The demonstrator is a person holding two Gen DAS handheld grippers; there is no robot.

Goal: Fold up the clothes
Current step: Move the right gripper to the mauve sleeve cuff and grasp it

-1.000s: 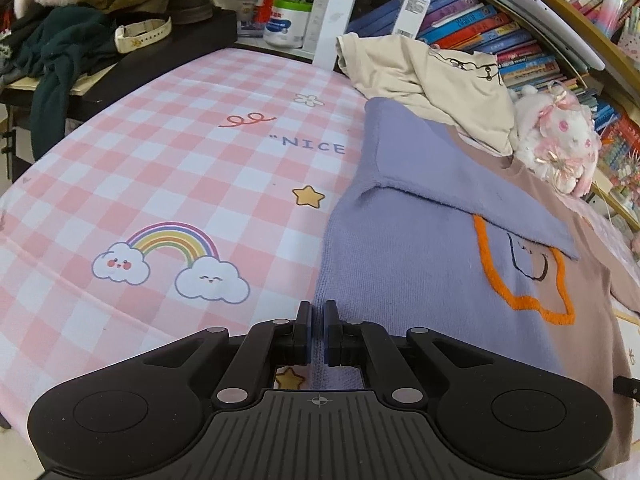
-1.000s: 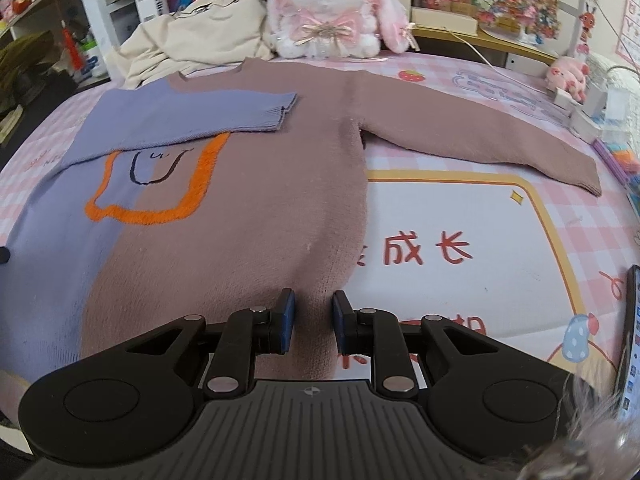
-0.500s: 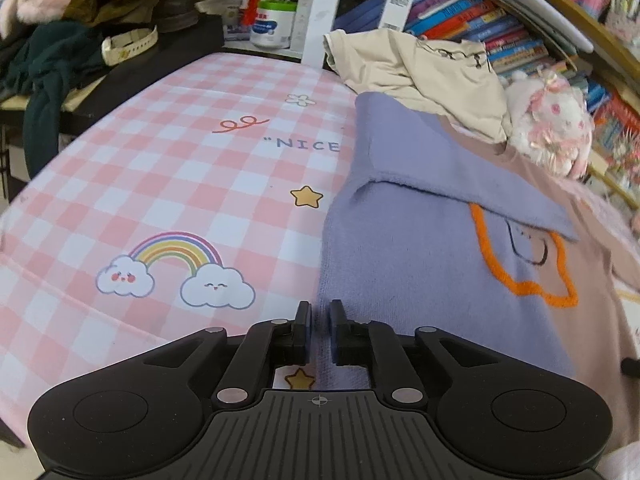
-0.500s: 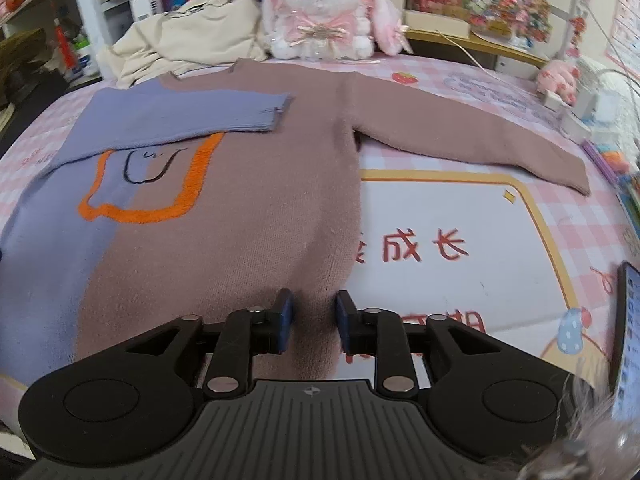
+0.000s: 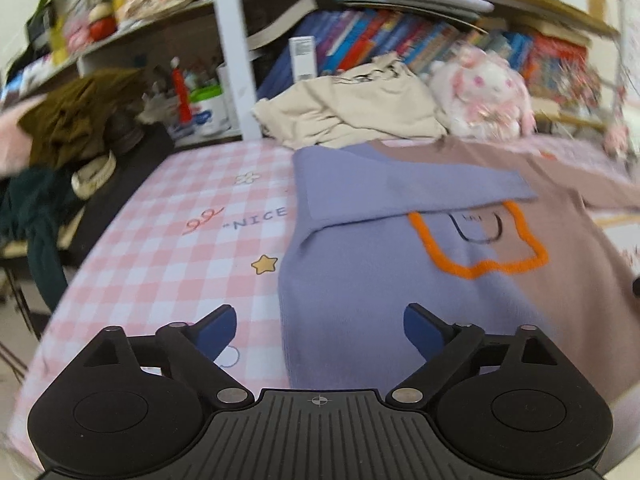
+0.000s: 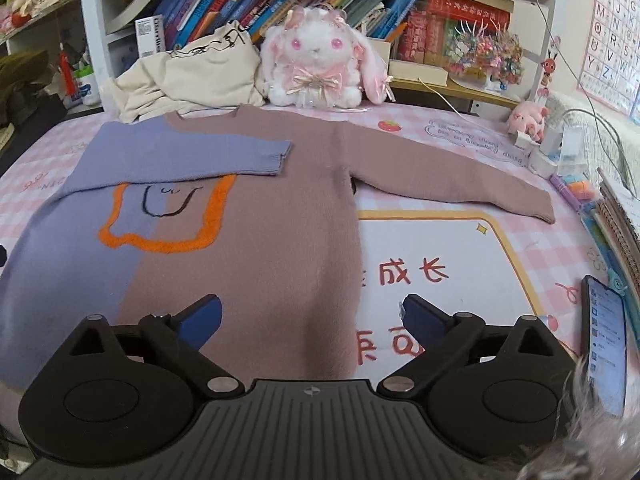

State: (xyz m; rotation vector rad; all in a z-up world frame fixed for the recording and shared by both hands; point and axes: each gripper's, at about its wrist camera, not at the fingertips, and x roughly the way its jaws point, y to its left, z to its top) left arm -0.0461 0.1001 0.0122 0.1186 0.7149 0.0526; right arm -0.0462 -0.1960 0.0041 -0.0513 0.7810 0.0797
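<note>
A sweater, half purple and half brown with an orange outline on its chest, lies flat on the pink checked table; it shows in the left wrist view (image 5: 360,280) and the right wrist view (image 6: 248,248). Its purple sleeve (image 6: 180,156) is folded across the chest. Its brown sleeve (image 6: 452,176) lies stretched out to the right. My left gripper (image 5: 320,328) is open and empty above the purple hem. My right gripper (image 6: 310,320) is open and empty above the brown hem.
A cream garment (image 6: 192,76) and a plush rabbit (image 6: 320,64) sit at the back by the bookshelf. A phone (image 6: 606,340), notebooks and pens (image 6: 612,224) lie at the right edge. Dark clothes (image 5: 60,140) pile on the left.
Both grippers have opened wide and let go of the sweater's hem. Both have lifted and tilted up, so more of the shelves shows.
</note>
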